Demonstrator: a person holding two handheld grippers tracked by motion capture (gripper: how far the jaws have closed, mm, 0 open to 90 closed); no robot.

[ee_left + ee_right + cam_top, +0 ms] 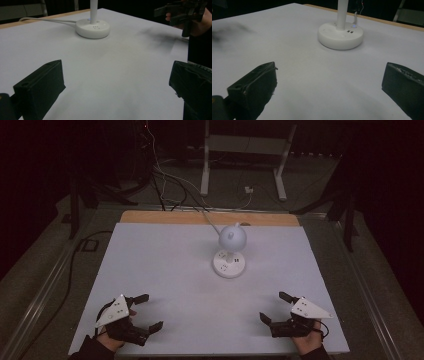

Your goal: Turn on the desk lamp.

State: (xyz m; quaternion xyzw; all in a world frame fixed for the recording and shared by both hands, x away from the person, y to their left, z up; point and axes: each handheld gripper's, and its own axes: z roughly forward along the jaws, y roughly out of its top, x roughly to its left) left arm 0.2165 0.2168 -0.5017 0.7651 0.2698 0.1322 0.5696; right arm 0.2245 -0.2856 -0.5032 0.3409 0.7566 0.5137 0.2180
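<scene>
A white lamp (pixel 230 251) is standing right of centre in the high view, its round base (pixel 229 263) sitting flat on the white table (pixel 160 270) and its globe head (pixel 232 237) rising above the base. Its cord (pixel 210 222) is running from the base toward the top edge of the table. In the left gripper view the base (pixel 92 28) is sitting at upper centre; in the right gripper view it (pixel 340 35) is sitting at upper right.

The left gripper (pixel 148 310) is resting at the lower left of the high view, jaws spread wide and gripping nothing. The right gripper (pixel 275 307) is resting at the lower right, jaws likewise wide apart and empty. Both are lying well apart from the lamp.
</scene>
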